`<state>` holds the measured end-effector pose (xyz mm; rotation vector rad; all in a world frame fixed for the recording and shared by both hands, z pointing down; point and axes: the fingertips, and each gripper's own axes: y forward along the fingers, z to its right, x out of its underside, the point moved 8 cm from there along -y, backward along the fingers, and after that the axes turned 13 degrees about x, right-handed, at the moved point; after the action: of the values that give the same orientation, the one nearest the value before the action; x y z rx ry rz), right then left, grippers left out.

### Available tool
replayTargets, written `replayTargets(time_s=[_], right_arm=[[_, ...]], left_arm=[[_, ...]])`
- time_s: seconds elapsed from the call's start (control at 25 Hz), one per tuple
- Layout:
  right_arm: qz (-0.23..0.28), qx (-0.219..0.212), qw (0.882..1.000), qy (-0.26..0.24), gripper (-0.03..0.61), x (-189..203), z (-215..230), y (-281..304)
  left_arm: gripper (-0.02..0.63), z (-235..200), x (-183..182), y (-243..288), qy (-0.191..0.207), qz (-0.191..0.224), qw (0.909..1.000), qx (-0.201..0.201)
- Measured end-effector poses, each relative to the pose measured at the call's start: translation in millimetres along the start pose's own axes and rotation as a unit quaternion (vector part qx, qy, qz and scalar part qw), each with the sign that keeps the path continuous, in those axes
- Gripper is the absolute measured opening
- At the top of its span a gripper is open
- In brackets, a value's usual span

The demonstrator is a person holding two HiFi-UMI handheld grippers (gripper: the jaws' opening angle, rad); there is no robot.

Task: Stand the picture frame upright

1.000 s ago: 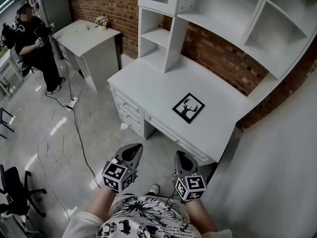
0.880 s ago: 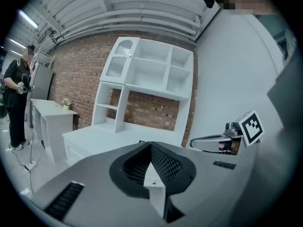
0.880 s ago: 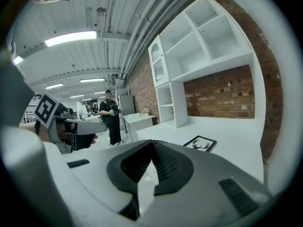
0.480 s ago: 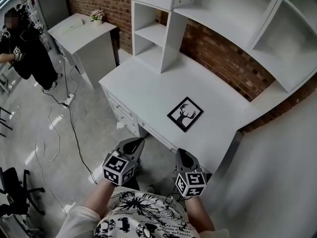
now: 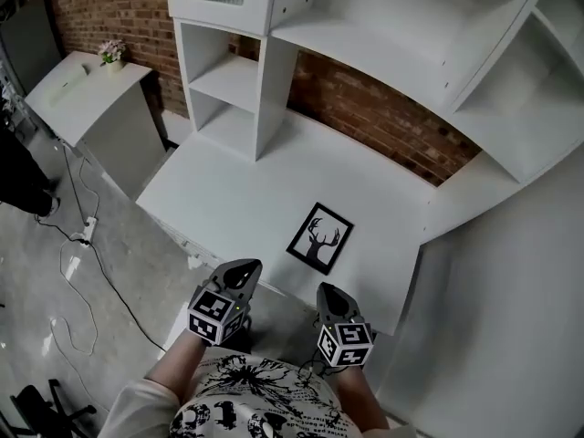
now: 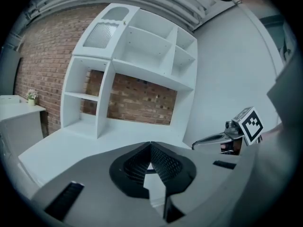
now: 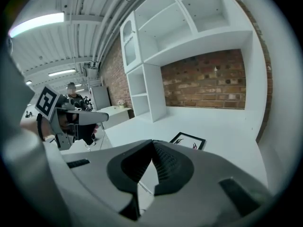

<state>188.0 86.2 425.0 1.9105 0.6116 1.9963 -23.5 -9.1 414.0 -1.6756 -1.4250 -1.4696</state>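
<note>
Frame (image 5: 319,238) lies flat on worktop (image 5: 246,176), just below centre of head view. Left tongs (image 5: 239,272) and right tongs (image 5: 328,295) at lower centre, near worktop's front edge, apart from frame. Both closed tight, nothing held.

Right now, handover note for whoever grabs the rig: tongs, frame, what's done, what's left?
Left tongs: shut, empty, near the front edge of the desk.
Right tongs: shut, empty, near the same edge.
Picture frame: lying flat, face up, close to the desk's front edge, just ahead of the right tongs. Nothing touches it.
Done: nothing yet.
Left: reach in, open the tongs, grip the frame and stand it upright.
</note>
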Motion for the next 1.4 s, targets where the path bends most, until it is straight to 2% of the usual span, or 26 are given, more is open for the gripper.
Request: replayTargets(time_s=[0.32, 0.6, 0.72, 0.8, 0.96, 1.12, 1.24, 1.4], right_arm=[[-0.041, 0.065, 0.997, 0.001, 0.008, -5, -16, 66], [-0.123, 0.081, 0.989, -0.019, 0.008, 16, -17, 123], [-0.166, 0.060, 0.983, -0.047, 0.023, 26, -18, 142], [-0.194, 0.035, 0.977, -0.080, 0.102, 32, -20, 154], [-0.236, 0.023, 0.957, -0.169, 0.120, 41, -15, 177], [-0.271, 0.011, 0.926, -0.264, 0.147, 46, -9, 195], [-0.300, -0.008, 0.902, -0.311, 0.147, 53, -5, 204], [-0.317, -0.021, 0.878, -0.358, 0.135, 62, -2, 208]], left_arm=[[0.008, -88, -5, 39, -0.002, -0.035, 0.9970, 0.070], [0.008, -123, 19, 63, -0.017, -0.063, 0.9919, 0.109], [0.008, -133, 29, 73, -0.027, -0.072, 0.9901, 0.117], [0.008, -139, 34, 77, -0.040, -0.072, 0.9892, 0.121], [0.009, -145, 36, 78, -0.061, -0.057, 0.9876, 0.133], [0.009, -148, 42, 79, -0.056, -0.066, 0.9867, 0.138], [0.008, -150, 44, 79, -0.051, -0.072, 0.9863, 0.140], [0.009, -147, 52, 75, -0.050, -0.078, 0.9870, 0.132]])
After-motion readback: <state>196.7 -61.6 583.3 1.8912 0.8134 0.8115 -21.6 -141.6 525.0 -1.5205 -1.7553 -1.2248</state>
